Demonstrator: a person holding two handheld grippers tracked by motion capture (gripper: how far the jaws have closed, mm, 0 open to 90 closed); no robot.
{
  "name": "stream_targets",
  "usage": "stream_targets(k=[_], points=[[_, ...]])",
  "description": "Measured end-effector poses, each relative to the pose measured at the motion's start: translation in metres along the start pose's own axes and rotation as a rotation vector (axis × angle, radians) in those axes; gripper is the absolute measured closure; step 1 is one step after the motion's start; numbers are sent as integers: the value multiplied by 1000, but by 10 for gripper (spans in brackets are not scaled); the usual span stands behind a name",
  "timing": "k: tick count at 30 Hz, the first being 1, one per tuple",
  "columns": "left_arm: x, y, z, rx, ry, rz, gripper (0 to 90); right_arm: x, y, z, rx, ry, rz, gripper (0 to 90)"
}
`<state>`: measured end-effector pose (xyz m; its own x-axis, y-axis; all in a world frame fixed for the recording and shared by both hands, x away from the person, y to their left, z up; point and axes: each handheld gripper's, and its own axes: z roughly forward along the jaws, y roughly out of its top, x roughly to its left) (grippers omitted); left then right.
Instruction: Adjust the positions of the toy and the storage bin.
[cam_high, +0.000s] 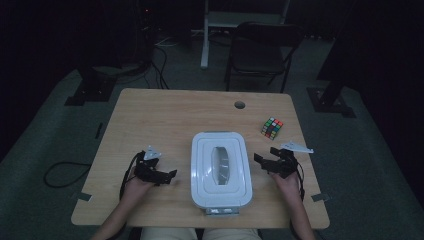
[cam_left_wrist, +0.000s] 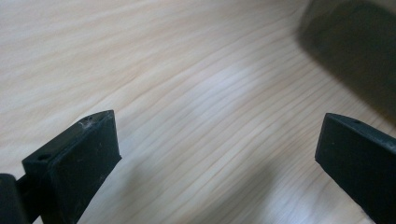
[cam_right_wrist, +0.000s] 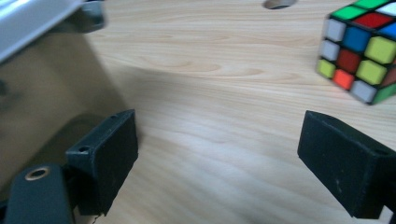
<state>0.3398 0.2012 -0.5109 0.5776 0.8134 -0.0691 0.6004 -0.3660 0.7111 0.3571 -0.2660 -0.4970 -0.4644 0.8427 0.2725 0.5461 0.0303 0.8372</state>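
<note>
High view: lidded box (cam_high: 220, 170) sits centre-front on table (cam_high: 165, 115), flanked by left gripper (cam_high: 167, 176) and right gripper (cam_high: 260, 161). Left gripper view: jaws spread, nothing held. Right gripper view: jaws spread, cube (cam_right_wrist: 362, 49) ahead. Both sides should be approached level and evenly.

white lidded box (cam_high: 220, 170) | closed, flat | table centre, near front edge

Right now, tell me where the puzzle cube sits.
In the high view, the puzzle cube sits far right on the table, beyond the right gripper, right of the lidded box.
</note>
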Motion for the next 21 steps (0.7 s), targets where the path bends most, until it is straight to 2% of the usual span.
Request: stream_targets(k=[2,4,7,9,12,15,16,19,21], points=[[5,-5,-3,-3,4,-10,5,-5,3,1,5,-11,4,123],[9,-11,-6,-9,7,-15,5,-12,4,2,4,20,26,124],[13,-21,-8,11,18,27,5,-19,6,6,8,38,28,124],[15,-26,-10,27,15,38,5,-21,7,9,10,32,23,124],[18,-30,-15,22,23,38,5,-27,10,11,18,-4,7,124],[21,-33,-18,34,28,44,5,-32,16,11,4,-31,3,124],[21,-34,-19,38,29,49,5,-35,21,11,-1,-51,-3,124],[20,-35,-19,45,39,78,5,-43,32,11,-10,-73,9,124],[20,-35,-19,46,40,77,5,-49,40,11,-14,-95,12,124]])
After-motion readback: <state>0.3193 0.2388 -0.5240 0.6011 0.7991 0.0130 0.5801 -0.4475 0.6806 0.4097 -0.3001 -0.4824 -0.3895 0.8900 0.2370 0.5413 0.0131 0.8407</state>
